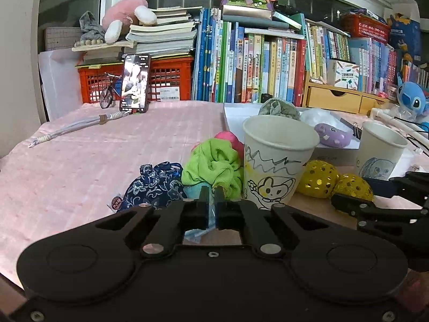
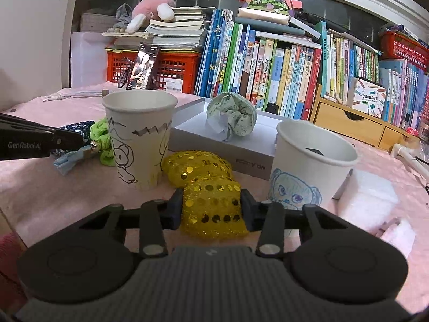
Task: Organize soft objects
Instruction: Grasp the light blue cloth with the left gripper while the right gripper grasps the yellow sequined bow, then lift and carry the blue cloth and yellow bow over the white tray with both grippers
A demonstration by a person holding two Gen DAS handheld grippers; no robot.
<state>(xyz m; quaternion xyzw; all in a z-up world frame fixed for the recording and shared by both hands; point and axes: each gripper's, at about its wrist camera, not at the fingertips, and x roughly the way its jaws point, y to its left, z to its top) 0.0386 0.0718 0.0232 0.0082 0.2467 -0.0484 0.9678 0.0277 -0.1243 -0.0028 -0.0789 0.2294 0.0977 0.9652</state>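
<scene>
Pink ball (image 1: 230, 140) mostly hidden behind green scrunchie (image 1: 213, 167); dark item in cup (image 2: 314, 151) unidentifiable.

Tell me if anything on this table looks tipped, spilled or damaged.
Nothing stands out. Both paper cups, the left cup and the right cup, stand upright. The yellow sequin scrunchie sits between the right gripper fingers; the left gripper pinches a light blue fabric piece.

Home study room, crowded children's books (image 1: 249, 67), plush toys (image 1: 126, 16), pink-covered table (image 1: 93, 147)
</scene>
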